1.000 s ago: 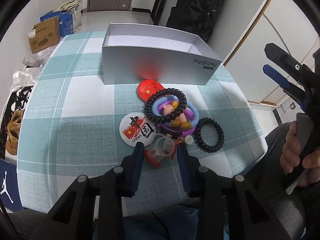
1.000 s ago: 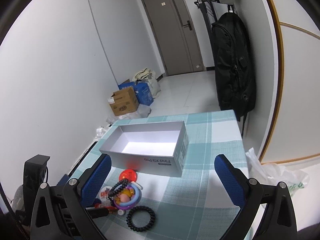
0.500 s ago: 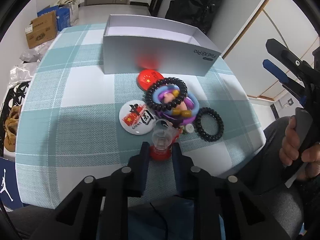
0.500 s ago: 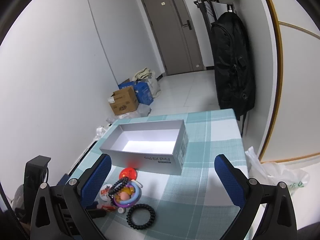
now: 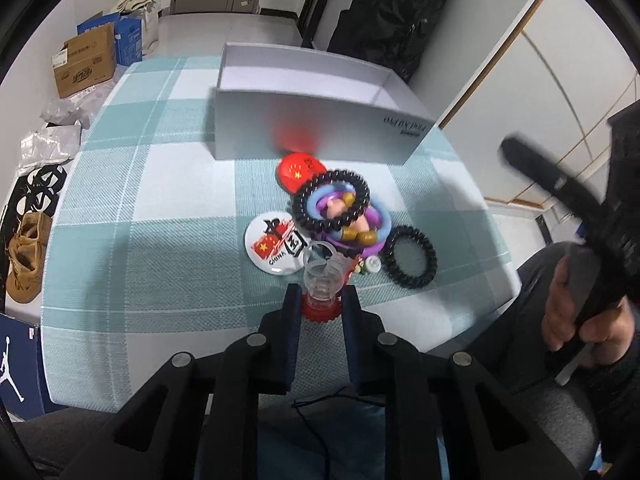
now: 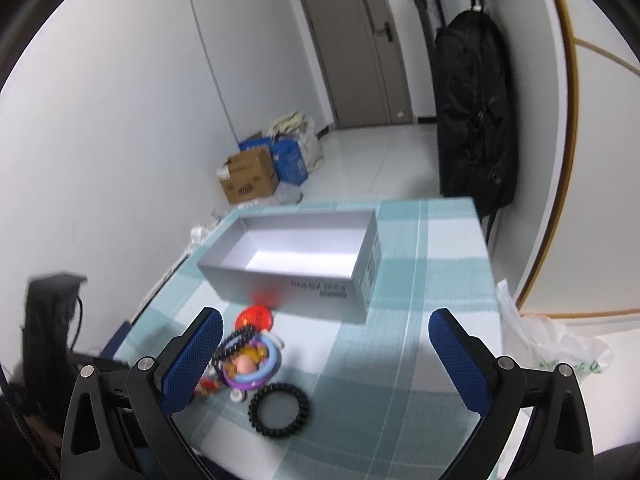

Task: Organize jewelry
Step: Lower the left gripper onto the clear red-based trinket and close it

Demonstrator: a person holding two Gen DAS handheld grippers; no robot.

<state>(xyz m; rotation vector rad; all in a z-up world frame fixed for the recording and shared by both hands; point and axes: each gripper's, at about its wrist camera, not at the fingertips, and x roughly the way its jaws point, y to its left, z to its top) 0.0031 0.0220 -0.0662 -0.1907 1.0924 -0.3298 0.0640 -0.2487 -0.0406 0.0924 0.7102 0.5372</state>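
My left gripper (image 5: 322, 302) is shut on a small clear plastic piece with a red toothed base (image 5: 320, 284), held just in front of the jewelry pile. The pile lies on the checked tablecloth: a white badge (image 5: 276, 246), a red badge (image 5: 298, 170), a black bead bracelet (image 5: 332, 200) over purple and blue rings (image 5: 372, 232), and a black coil hair tie (image 5: 412, 256). Behind it stands an open silver box (image 5: 316, 132), empty inside. My right gripper (image 6: 324, 320) hangs open above the table's near right side, nothing between its blue pads. The hair tie (image 6: 279, 410) lies below it.
The table edge (image 5: 472, 332) runs close to the person's lap and the hand (image 5: 572, 312) on the right gripper. On the floor to the left are cardboard boxes (image 5: 84, 64), plastic bags and shoes (image 5: 26, 264). A black backpack (image 6: 474, 112) hangs beyond the table.
My left gripper's fingers closed on the clear-and-red piece, which now stands upright between them. The right wrist view has tipped a little lower toward the table.
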